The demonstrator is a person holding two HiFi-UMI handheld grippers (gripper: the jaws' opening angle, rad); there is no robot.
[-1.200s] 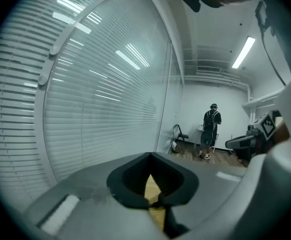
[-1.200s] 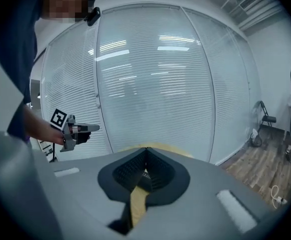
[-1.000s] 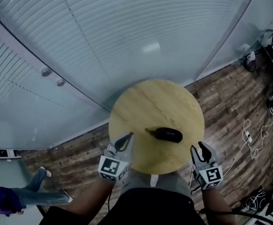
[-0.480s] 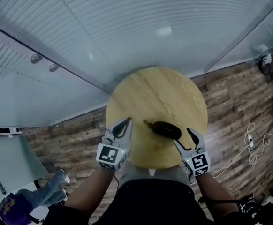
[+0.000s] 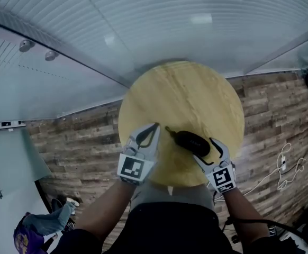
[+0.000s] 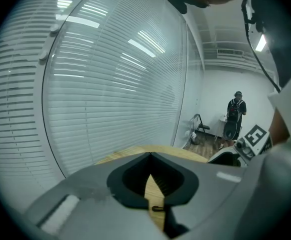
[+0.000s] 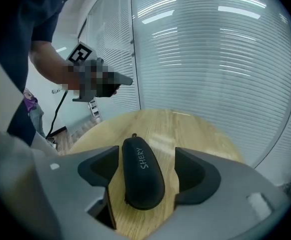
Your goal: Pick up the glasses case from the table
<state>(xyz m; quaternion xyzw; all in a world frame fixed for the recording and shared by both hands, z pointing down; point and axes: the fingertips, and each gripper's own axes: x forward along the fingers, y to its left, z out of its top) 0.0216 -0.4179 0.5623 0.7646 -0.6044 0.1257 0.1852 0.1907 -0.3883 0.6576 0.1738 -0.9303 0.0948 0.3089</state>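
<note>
At the left of the head view, the left gripper (image 5: 146, 135) is hovering over the near-left edge of the round wooden table (image 5: 180, 91), with its marker cube (image 5: 133, 168) facing up toward the camera. In its own view the left gripper (image 6: 150, 155) is holding its jaws clenched together with nothing between them; only a sliver of the table (image 6: 128, 155) is showing through the hollow behind the tips. Far behind it, a person (image 6: 234, 115) is standing beside a folding chair (image 6: 201, 126).

Right of that gripper, a black glasses case (image 5: 192, 142) is lying flat on the near half of the table, its small pull loop (image 5: 167, 129) pointing left and away.

The right gripper (image 5: 211, 155) is reaching in over the case's near-right end. Its jaws have just been opening, and in the right gripper view they are standing wide apart with the glasses case (image 7: 142, 173) lying lengthwise between them on the table (image 7: 190, 129), the letters SHERY (image 7: 142, 158) running along its top. The right pad is staying clear of the case; the left pad is sitting just beside it, and whether it is touching is hard to judge.

Farther right, white cables (image 5: 283, 165) are trailing over the plank floor (image 5: 270, 115).
</note>
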